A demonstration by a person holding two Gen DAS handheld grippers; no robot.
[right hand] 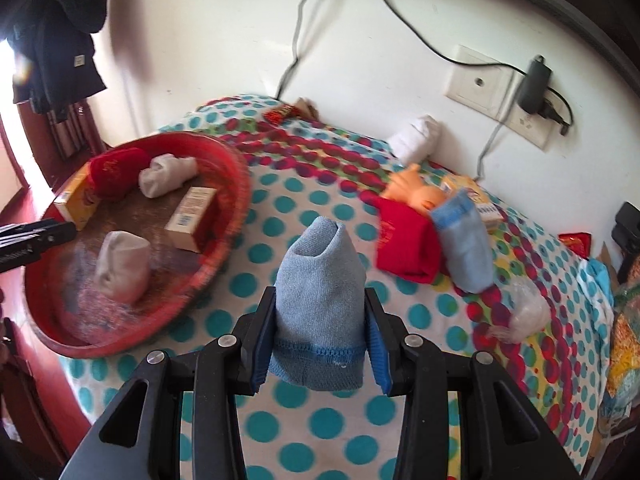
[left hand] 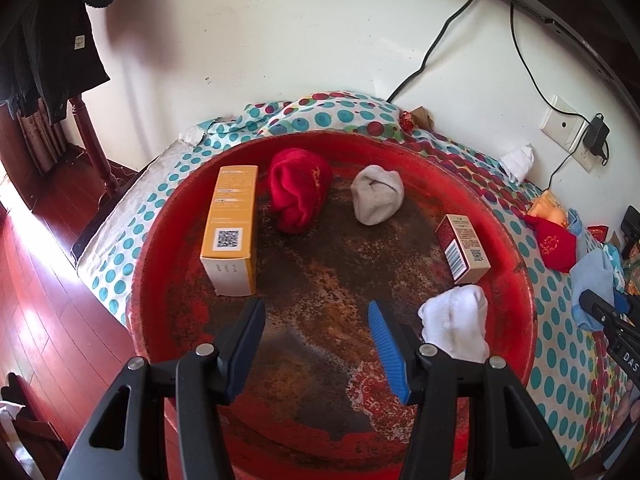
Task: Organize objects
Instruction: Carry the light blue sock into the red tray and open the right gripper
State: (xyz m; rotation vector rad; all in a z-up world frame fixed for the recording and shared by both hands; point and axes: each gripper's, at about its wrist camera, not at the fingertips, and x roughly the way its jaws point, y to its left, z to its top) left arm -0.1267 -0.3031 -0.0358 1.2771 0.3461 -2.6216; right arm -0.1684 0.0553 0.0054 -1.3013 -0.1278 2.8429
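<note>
A round red tray (left hand: 516, 280) (right hand: 236, 196) sits on a dotted cloth and holds a yellow box (left hand: 232, 228), a red sock ball (left hand: 298, 188), a grey sock ball (left hand: 376, 194), a small red-and-tan box (left hand: 464, 248) and a white sock ball (left hand: 456, 322). My left gripper (left hand: 316, 312) hovers open over the tray's near side, nothing between its fingers. My right gripper (right hand: 320, 308) is shut on a light blue rolled sock (right hand: 320, 276), held above the cloth to the right of the tray. On the cloth lie a second blue sock (right hand: 464, 244), a red sock (right hand: 408, 244) and a white sock ball (right hand: 416, 136).
An orange toy (right hand: 412, 192), a yellow packet (right hand: 476, 196) and a clear plastic wad (right hand: 524, 312) lie on the dotted cloth (right hand: 304, 424). Cables, a wall socket (right hand: 480, 80) and a plugged charger (right hand: 536, 84) are behind. Dark clothes (left hand: 44, 40) hang at left over a wooden floor (left hand: 48, 280).
</note>
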